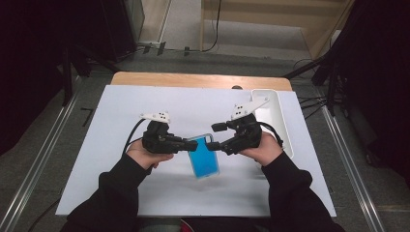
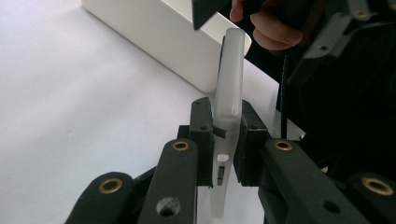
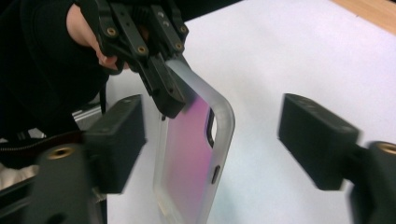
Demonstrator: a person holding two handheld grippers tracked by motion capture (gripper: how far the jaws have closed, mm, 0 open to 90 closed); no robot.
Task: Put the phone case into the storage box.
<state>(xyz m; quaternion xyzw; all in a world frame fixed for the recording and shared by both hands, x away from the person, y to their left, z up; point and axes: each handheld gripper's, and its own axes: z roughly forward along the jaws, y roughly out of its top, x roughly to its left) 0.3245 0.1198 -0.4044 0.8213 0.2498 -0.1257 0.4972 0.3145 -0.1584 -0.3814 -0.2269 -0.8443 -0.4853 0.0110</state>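
Between the two hands, above the middle of the tabletop (image 1: 121,145), the left hand-held gripper (image 1: 192,144) has its jaws clamped narrowly on the edge of a phone case (image 1: 203,157). In the left gripper view the black pads press on both faces of the frosted rim of the case, which stands edge-on between them and rises toward the far side. The case is translucent, blue from above and pinkish seen through from the right gripper view, with a camera cut-out and a small side slot showing near its upper corner. It is lifted off the white surface and tilted, its lower end toward the person.

The right hand-held gripper (image 1: 216,137) faces the left one from the other side, its jaws spread wide. In the right gripper view the case sits between those two pads, close to one and well apart from the other, and neither pad presses on it.

Both forearms come in wearing black sleeves (image 1: 121,193). Beyond the right hand, a white tray (image 1: 276,104) lies along the right edge of the white sheet, just beside that gripper.
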